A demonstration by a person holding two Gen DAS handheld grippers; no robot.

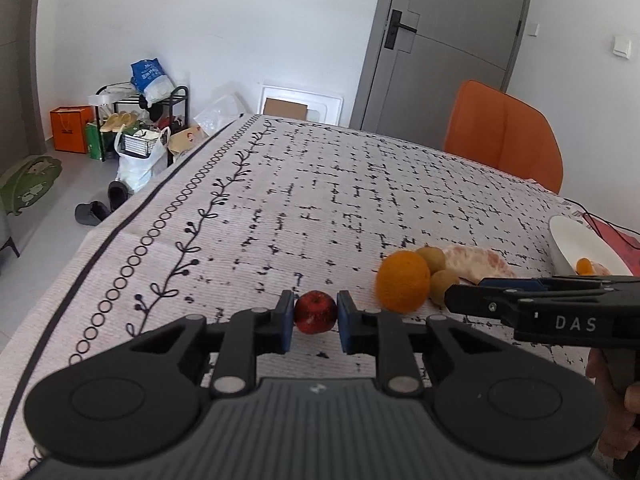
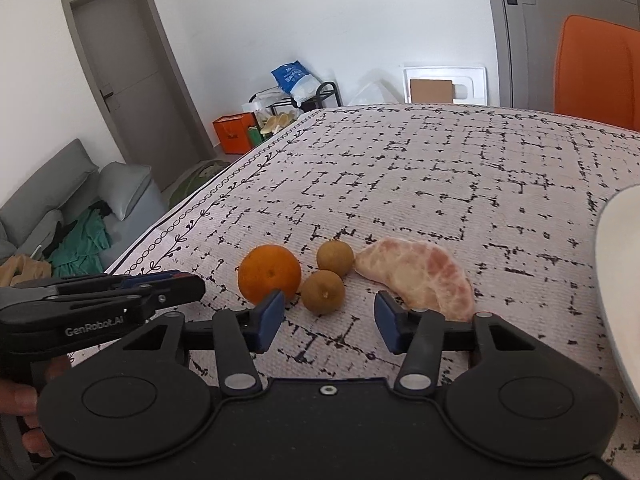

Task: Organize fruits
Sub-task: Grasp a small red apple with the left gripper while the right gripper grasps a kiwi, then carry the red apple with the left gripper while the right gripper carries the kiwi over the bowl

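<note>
Fruit sorting is partly done: my left gripper (image 1: 315, 322) pinches a small red apple (image 1: 315, 311) near the table's (image 1: 280, 200) left edge, my right gripper (image 2: 329, 318) hangs spread before the orange (image 2: 269, 273), 2 longans (image 2: 323, 291) and pomelo segment (image 2: 420, 279), while the white bowl (image 1: 576, 246) already holds some pieces.

Red apple (image 1: 315, 312) between left gripper (image 1: 314, 322) pads.

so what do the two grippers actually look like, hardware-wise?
Both match: the left gripper and right gripper have matte black bodies with round pivot discs, silver rivets on black linkage arms, and blue finger pads. The base is ribbed grey on the left one. Side markings read "DAS" on the right unit, "GenRobot.AI" on the left. Bare hands hold them; no cables visible on either.
</note>
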